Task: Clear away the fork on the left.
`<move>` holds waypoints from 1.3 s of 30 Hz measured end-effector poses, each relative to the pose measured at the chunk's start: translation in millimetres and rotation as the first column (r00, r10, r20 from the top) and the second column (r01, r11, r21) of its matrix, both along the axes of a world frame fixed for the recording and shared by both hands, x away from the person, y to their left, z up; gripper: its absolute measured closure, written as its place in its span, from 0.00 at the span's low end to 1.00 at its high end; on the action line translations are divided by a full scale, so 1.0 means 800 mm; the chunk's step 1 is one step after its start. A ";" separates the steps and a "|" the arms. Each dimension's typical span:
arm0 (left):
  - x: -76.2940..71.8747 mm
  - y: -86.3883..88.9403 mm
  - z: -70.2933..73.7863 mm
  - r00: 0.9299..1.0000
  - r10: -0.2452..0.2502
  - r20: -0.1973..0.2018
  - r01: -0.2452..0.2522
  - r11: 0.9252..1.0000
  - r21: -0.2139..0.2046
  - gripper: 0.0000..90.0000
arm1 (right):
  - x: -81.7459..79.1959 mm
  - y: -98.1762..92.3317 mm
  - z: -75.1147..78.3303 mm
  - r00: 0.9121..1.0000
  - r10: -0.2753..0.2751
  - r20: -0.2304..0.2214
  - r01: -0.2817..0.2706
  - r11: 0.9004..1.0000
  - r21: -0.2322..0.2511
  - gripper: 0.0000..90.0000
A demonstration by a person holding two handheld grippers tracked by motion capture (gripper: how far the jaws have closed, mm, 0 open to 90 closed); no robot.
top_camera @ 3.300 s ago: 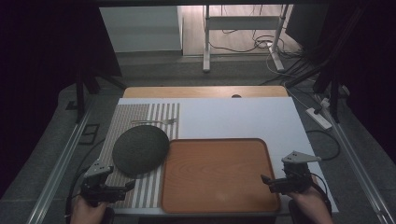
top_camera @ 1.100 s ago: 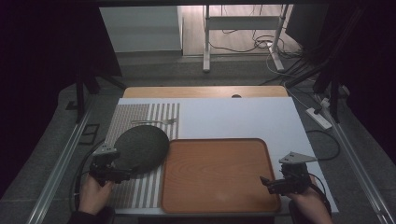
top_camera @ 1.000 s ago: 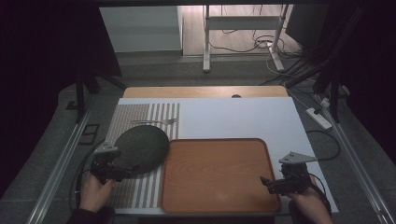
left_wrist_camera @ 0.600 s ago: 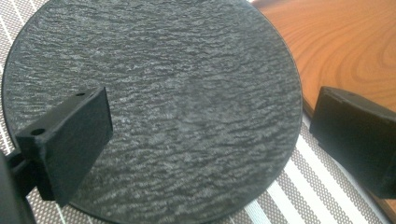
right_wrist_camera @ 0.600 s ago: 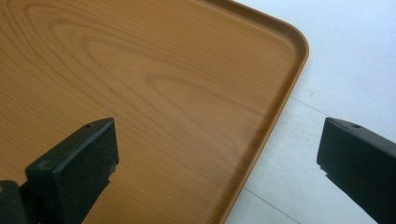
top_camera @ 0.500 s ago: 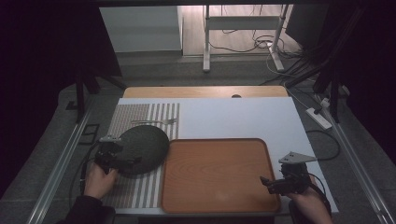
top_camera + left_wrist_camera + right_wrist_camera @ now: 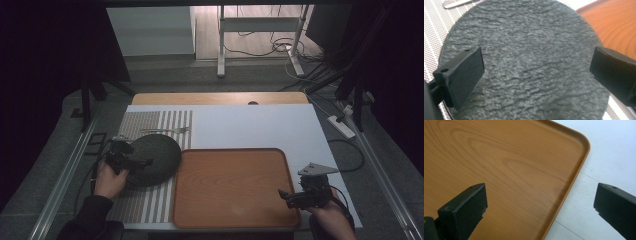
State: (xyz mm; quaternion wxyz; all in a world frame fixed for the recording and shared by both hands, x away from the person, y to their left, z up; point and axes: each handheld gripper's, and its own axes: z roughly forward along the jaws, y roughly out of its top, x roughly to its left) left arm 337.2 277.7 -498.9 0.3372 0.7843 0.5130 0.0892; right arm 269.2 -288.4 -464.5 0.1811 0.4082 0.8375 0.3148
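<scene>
The round dark slate plate lies on the striped placemat at the table's left, its right edge just beside the wooden tray; whether the two touch cannot be told. The left gripper hovers over the plate's left part, jaws spread wide with nothing between them; in the left gripper view the rough grey surface spans the gap. A fork rests on the mat just beyond the plate's far rim.

The right gripper sits at the tray's near right corner, jaws wide apart and empty, one over the wood, one over the white tabletop. The tray is bare, and the white sheet beyond it is open to the table's far wooden edge. Grey floor, cables and a power strip surround the table in a dim room.
</scene>
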 end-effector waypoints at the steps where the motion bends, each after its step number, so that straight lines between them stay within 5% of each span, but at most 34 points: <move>1: 0.002 0.000 0.000 1.000 0.001 0.001 -0.001 1.000 0.008 0.01 | 0.000 0.000 0.000 1.000 -0.001 0.000 0.001 1.000 -0.001 0.00; 8: 0.023 -0.004 0.002 1.000 0.004 0.015 -0.005 0.999 0.054 0.00 | 0.000 0.000 0.000 1.000 -0.002 -0.001 0.002 1.000 -0.002 0.00; 21: 0.069 0.000 0.000 0.999 0.041 -0.017 -0.040 0.998 0.050 0.01 | 0.000 0.000 0.000 1.000 -0.003 -0.002 0.003 1.000 -0.004 0.00; 30: 0.098 0.014 -0.003 0.998 0.063 -0.026 -0.063 0.998 0.001 0.01 | 0.001 0.000 -0.001 1.000 -0.004 -0.005 0.004 1.000 -0.005 0.00; 39: 0.128 0.016 -0.009 0.995 0.080 -0.053 -0.080 0.997 0.011 0.01 | 0.001 0.000 -0.001 1.000 -0.005 -0.010 0.005 1.000 -0.003 0.00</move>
